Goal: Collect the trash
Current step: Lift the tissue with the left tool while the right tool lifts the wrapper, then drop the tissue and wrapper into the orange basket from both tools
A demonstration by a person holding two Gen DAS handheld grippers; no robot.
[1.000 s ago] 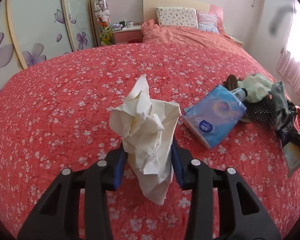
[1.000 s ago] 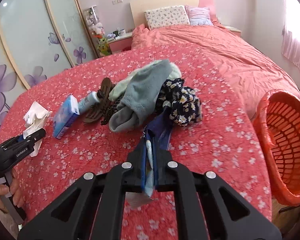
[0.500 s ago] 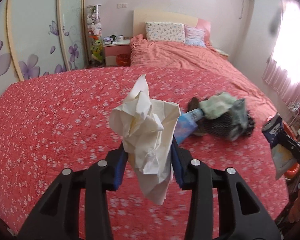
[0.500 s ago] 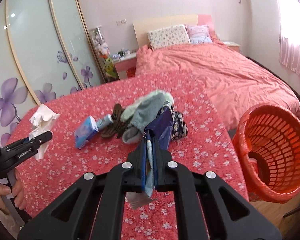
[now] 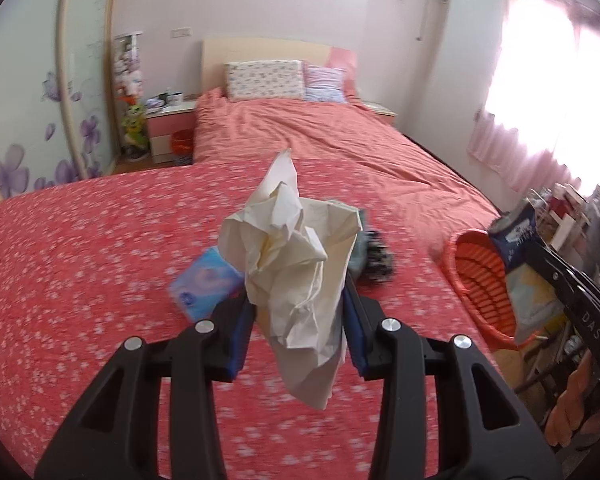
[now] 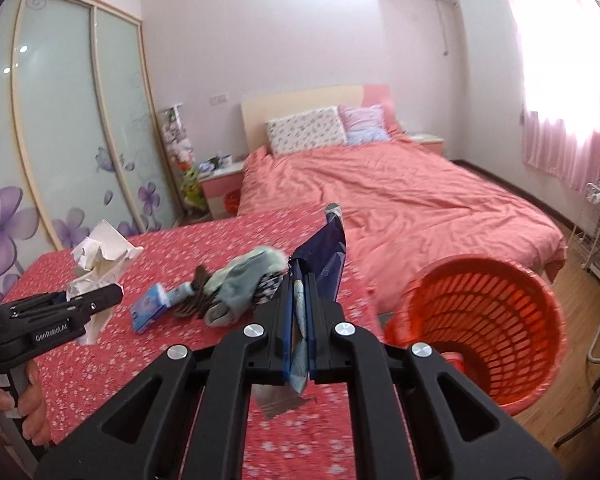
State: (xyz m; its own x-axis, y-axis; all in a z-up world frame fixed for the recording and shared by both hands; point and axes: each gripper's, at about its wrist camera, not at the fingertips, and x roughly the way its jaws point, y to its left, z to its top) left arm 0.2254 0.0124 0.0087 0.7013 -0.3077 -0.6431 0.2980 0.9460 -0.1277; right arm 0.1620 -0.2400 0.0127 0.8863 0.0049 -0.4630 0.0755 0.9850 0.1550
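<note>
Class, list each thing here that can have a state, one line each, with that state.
Left tongs: shut on the crumpled tissue, lifted off the bed.
Right tongs: shut on the flat blue wrapper.
Orange basket: upright beside the bed, almost empty.
Blue tissue pack: lying on the bedspread.
Clothes pile: heaped, untouched.

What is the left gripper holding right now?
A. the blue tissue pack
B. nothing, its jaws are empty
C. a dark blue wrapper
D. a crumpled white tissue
D: in the left wrist view the left gripper has its blue pads pressed on both sides of the crumpled white tissue, while the blue tissue pack lies on the red floral cover behind it.
</note>
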